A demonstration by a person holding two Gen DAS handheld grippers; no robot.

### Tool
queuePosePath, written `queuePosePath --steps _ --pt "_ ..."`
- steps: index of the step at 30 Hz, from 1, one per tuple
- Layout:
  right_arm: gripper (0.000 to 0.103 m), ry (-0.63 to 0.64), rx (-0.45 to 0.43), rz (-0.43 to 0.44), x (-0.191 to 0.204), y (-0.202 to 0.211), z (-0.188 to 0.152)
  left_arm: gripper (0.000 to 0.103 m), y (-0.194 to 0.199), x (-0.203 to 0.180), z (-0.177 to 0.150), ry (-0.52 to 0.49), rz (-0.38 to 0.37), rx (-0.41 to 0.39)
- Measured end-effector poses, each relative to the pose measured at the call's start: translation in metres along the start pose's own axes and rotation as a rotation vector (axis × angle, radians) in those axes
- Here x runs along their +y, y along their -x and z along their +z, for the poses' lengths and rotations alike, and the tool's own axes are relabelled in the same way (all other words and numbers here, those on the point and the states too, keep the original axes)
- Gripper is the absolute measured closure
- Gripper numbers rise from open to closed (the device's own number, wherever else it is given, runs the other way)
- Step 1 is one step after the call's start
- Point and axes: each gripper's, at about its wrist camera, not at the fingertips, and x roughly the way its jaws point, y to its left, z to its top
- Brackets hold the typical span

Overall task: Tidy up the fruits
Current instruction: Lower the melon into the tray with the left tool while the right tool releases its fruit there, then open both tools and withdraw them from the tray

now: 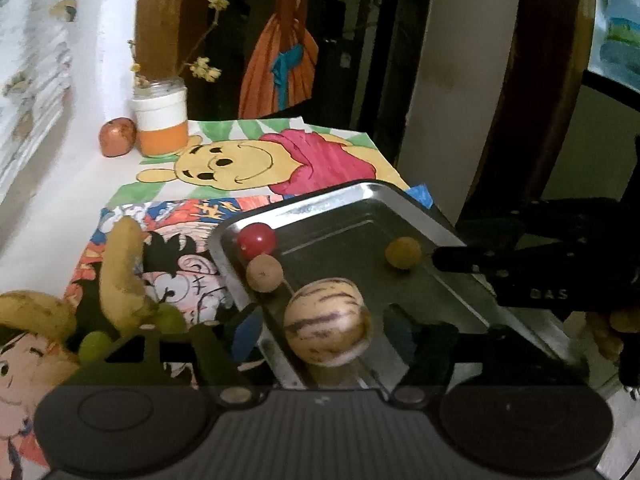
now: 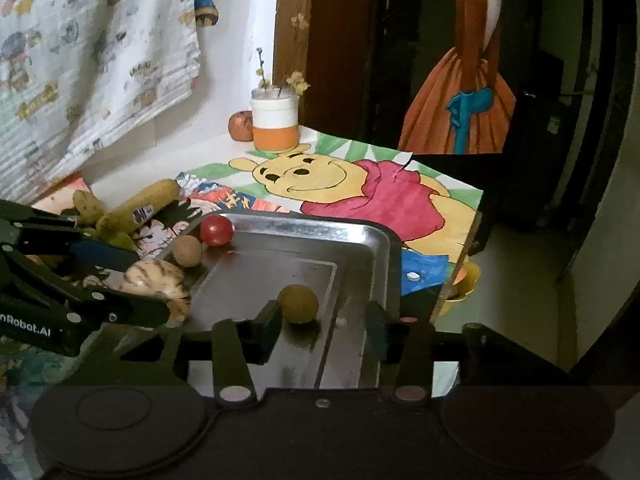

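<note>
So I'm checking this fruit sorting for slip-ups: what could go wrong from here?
1. The round yellow fruit lies loose on the smooth metal tray, beside one finger of the open right claw; a nudge could roll it.
2. The striped melon sits between the left claw's fingers near the tray's edge, and might roll off.

Striped melon (image 2: pixel 156 280) half hidden behind left claw (image 2: pixel 132 280); bananas (image 1: pixel 120 276) blurred.

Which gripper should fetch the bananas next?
Left, probably. The bananas lie off the metal tray on the left gripper's side, just beyond its fingers. The right gripper sits over the tray's far side by the yellow fruit.
</note>
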Motion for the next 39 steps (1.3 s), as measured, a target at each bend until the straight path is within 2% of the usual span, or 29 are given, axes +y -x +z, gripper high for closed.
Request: queuePosePath --steps 6,10,12,17,25,31,39 --pt "0.023 -0.05 -0.037 -0.007 0.005 0.043 -0.009 0.011 0.037 -0.001 -0.011 0.067 0.029 -0.06" --pt "0.015 -0.089 -0.061 -0.011 0.012 0.082 -0.021 0.004 0.068 0.0 -0.021 0.12 0.044 -0.089" --pt "0.008 -0.101 -0.064 -0.015 0.018 0.103 -0.027 0.001 0.085 0.001 -0.027 0.137 0.055 -0.1" --pt "0.001 -0.107 -0.082 -0.034 0.04 0.158 -0.043 0.0 0.13 0.003 -0.047 0.178 0.078 -0.133" --pt "0.001 -0.152 -0.062 -0.032 0.079 0.237 -0.06 0.0 0.191 0.008 -0.08 0.185 0.163 -0.134" --pt "0.001 -0.198 -0.092 -0.019 0.1 0.278 -0.034 0.0 0.232 0.028 -0.089 0.198 0.217 -0.151" --pt "0.0 -0.29 -0.161 0.109 0.128 0.29 0.042 0.0 0.284 0.053 -0.071 0.167 0.283 -0.224"
